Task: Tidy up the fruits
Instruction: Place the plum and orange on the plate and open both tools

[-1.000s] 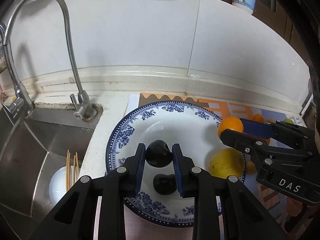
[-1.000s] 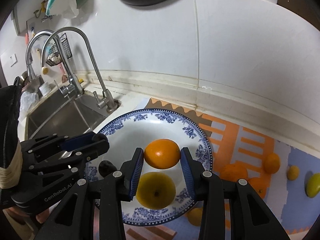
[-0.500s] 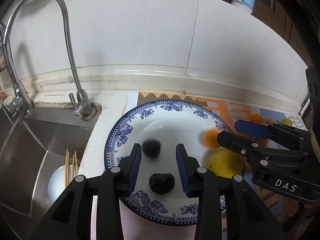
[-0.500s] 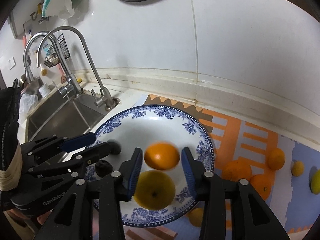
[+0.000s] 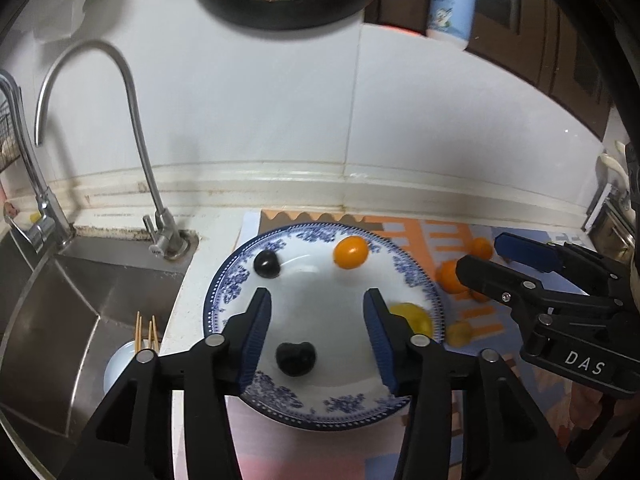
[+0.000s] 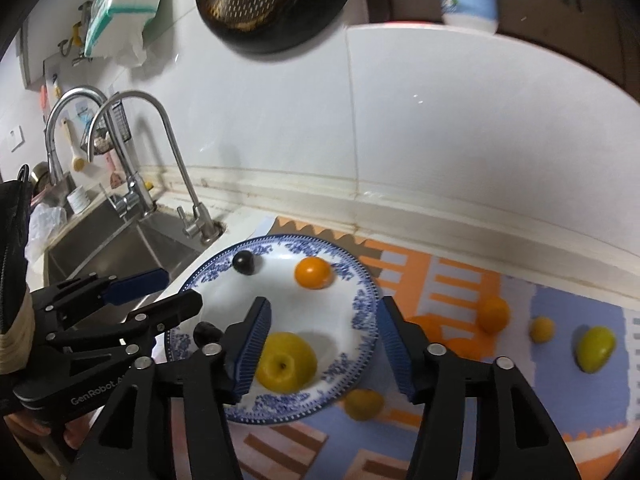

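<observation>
Left wrist view: the left tool (image 5: 318, 336) is spread wide with nothing in it, over the plate (image 5: 236, 280). Two dark plums (image 5: 267, 264) (image 5: 296, 358) and an orange (image 5: 351, 252) sit on it, the yellow apple (image 5: 416, 316) half hidden. Chopsticks (image 5: 146, 332) poke from the sink.

Right wrist view: the right tool (image 6: 324, 348) is also wide and empty. The apple (image 6: 286, 362) shows fully, and loose fruit (image 6: 595, 348) lies on the mat (image 6: 460, 280).
</observation>
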Motion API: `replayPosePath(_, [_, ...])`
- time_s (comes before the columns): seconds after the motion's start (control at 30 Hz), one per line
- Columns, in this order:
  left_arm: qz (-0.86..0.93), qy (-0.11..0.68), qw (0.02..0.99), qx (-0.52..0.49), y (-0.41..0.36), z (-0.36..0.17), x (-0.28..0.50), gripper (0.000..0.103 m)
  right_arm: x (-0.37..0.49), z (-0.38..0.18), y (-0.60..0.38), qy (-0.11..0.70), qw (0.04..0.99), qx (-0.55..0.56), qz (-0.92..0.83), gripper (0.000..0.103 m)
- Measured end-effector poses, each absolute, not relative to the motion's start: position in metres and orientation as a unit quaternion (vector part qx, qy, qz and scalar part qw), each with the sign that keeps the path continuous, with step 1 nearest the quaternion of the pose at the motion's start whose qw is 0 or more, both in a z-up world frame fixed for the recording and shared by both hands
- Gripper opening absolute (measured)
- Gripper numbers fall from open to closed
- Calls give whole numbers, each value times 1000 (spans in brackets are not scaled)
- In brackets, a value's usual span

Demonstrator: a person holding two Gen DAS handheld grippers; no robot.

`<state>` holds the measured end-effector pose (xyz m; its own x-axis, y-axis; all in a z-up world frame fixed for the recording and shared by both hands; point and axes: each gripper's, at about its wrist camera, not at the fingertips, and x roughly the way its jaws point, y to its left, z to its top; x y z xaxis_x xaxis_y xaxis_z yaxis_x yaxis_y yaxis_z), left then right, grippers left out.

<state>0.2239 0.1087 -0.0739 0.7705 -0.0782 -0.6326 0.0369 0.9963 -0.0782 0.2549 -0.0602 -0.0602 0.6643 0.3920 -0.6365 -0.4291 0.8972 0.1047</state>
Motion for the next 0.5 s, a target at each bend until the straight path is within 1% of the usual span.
replayPosePath(0.03, [-33, 333, 942, -28, 105, -70, 221, 51, 252, -57, -65, 338, 915, -26, 220, 59])
replayPosePath(0.17, [-43, 319, 947, -23, 92, -59, 213, 61, 240, -45, -80, 324, 924, -23, 204, 59])
replayPosePath(0.2, [-47, 316, 947, -22, 90, -57, 211, 64, 237, -41, -86, 320, 926, -20, 200, 60])
replayPosePath(0.23, [-52, 312, 948, -21, 85, -53, 208, 65, 234, -38, -91, 317, 928, -16, 195, 64])
replayPosePath(0.33, [-63, 303, 951, -18, 74, -47, 203, 72, 225, -30, -103, 303, 935, -11, 182, 67])
replayPosePath(0.4, [-66, 297, 952, -13, 66, -44, 200, 82, 219, -25, -110, 295, 940, -11, 172, 69])
replayPosePath(0.5, [-75, 290, 954, -9, 55, -40, 197, 86, 212, -19, -123, 285, 946, -8, 156, 71])
